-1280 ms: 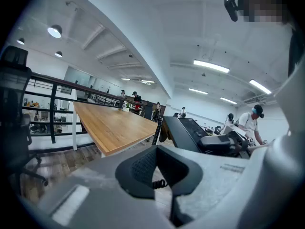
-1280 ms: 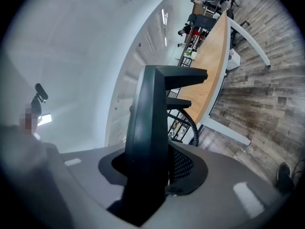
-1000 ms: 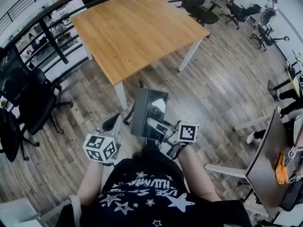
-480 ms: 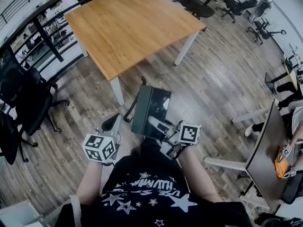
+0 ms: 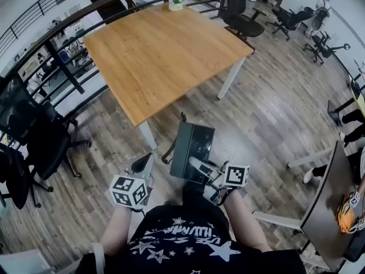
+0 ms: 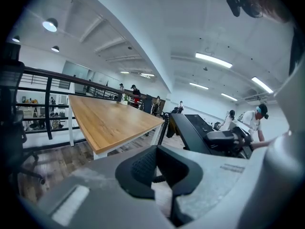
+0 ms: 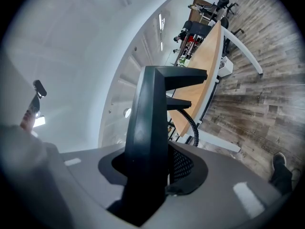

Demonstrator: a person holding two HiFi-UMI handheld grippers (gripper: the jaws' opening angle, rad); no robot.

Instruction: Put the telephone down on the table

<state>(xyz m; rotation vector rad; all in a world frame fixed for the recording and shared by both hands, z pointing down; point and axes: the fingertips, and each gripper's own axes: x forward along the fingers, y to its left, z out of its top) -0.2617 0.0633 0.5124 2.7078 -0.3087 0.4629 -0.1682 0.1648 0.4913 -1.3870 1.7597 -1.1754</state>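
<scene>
Upside-down lettering on the shirt [image 5: 188, 241], none legible

A dark railing [image 5: 85, 16] ran along the far left side, with a small potted plant [image 5: 175, 0] just beside it. Black office chairs [image 5: 34, 136] stood at the left on the wood plank floor [image 5: 274, 96], and another chair [image 5: 239, 16] stood far off. A desk [image 5: 328, 210] at the near right carried an orange object [image 5: 346, 213]. Strip lights [image 6: 213, 60] lit the ceiling.

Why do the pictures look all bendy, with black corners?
Head view: a wide lens bows the railing and floor round the table. Left gripper view: black corners, ceiling lights glaring. Right gripper view: black corners too, the telephone looming huge up close.
</scene>
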